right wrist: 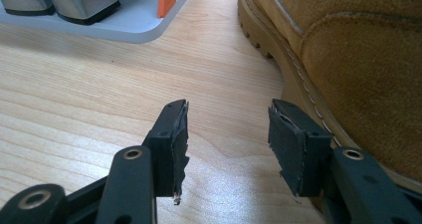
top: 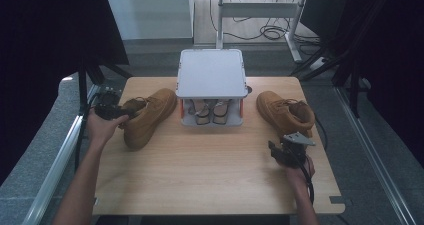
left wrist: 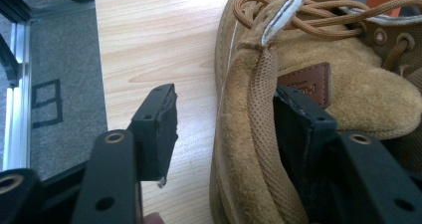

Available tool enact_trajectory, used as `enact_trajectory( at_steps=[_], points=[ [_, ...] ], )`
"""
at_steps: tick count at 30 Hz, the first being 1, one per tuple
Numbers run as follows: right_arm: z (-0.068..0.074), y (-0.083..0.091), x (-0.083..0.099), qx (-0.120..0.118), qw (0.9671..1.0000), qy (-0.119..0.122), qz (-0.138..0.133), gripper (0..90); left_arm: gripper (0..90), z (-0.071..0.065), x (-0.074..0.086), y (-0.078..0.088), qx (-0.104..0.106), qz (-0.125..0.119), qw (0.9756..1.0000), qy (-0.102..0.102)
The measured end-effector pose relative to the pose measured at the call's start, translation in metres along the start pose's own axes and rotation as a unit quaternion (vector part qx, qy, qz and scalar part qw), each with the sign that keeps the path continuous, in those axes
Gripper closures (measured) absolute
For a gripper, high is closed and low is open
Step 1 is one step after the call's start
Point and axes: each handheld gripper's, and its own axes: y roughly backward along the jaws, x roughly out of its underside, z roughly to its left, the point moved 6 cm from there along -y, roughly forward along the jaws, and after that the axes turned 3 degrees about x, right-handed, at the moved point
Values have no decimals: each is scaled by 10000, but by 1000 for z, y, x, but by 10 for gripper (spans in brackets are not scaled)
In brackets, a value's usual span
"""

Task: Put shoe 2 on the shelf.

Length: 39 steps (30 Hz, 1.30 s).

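Two tan boots flank a grey shoe rack (top: pixel 211 75) on the table (top: pixel 215 175).
Rack's lower shelf holds a pair of shoes (top: pixel 212 112). Left gripper (left wrist: pixel 224 134), jaws wide, straddles the left boot (top: pixel 148 116) collar. Right gripper (right wrist: pixel 228 142), jaws wide and empty, rests beside the right boot (top: pixel 285 112).

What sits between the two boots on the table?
A grey two-tier rack with shoes on its lower shelf stands between the left boot and the right boot, per the high view.
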Motion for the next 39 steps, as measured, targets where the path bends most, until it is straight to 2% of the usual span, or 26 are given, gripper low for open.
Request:
enact_trajectory(
  at_steps=[10,18,24,27,31,34,39],
  points=[
    [5,2,-3,-28,9999,108,-50,489,658,-4,3,-3,192,302,9993,47],
    [10,13,-16,-132,9994,259,-189,480,693,-3,5,-3,165,335,9993,69],
    [5,39,-43,-359,9974,275,-564,479,701,-3,5,-3,199,290,9993,107],
    [-7,53,-57,-385,9965,201,-712,480,702,-3,5,-3,205,288,9993,107],
    [-27,66,-77,-156,9968,265,-740,482,702,-3,5,-3,210,275,9993,110],
    [-44,68,-89,-50,9973,250,-686,482,702,-4,5,-3,201,270,9994,115],
    [-66,61,-104,-12,9986,194,-501,457,702,-3,6,-4,216,261,9993,132]
  ],
)
